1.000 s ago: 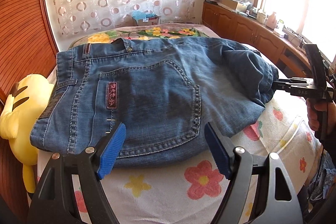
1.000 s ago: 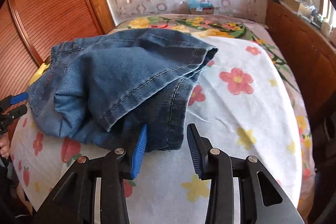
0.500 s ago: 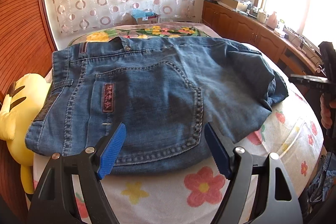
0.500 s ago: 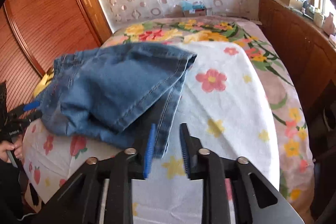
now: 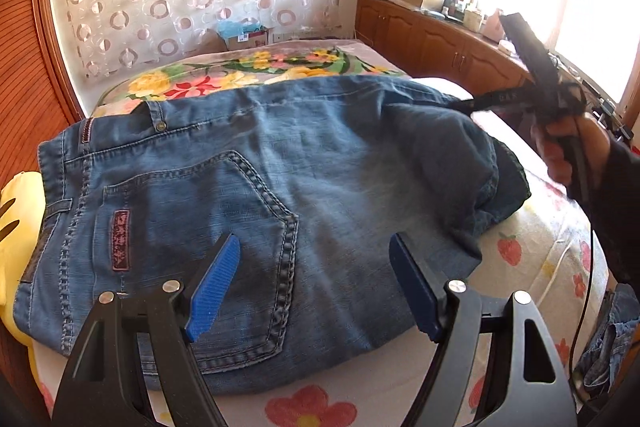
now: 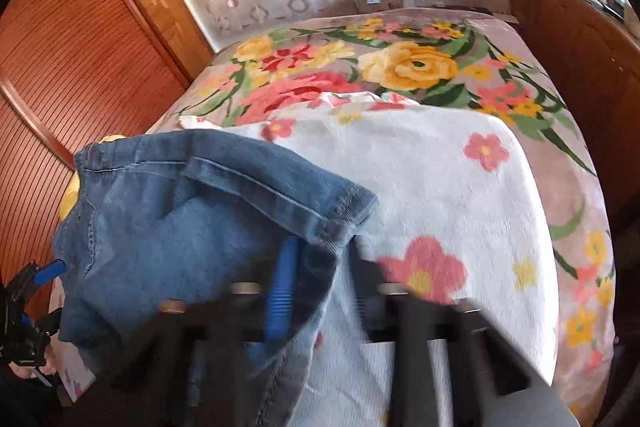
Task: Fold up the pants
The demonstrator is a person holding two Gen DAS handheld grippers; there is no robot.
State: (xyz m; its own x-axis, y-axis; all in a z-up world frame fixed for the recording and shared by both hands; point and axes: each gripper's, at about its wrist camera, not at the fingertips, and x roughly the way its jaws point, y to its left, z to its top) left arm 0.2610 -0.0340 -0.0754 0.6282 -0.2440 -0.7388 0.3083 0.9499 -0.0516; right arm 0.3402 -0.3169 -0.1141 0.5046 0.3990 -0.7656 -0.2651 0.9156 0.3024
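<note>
Because the jeans (image 5: 248,211) were already folded over once, they lay as a thick blue pile on the flowered sheet (image 5: 400,403) of the bed, with the waistband at the left, beside a yellow plush toy (image 5: 18,211). Over the back pocket (image 5: 200,227) hovered the left gripper (image 5: 316,287), its jaws wide apart and nothing between them; it seemed to wait there so that it could press or catch the near edge. Further right, the leg ends were bunched together. At that side the right gripper (image 6: 316,291), held in the person's hand (image 5: 568,151), had its jaws closed tight on the denim hem (image 6: 332,223), probably in order to lift this end and carry it across for the next fold.
</note>
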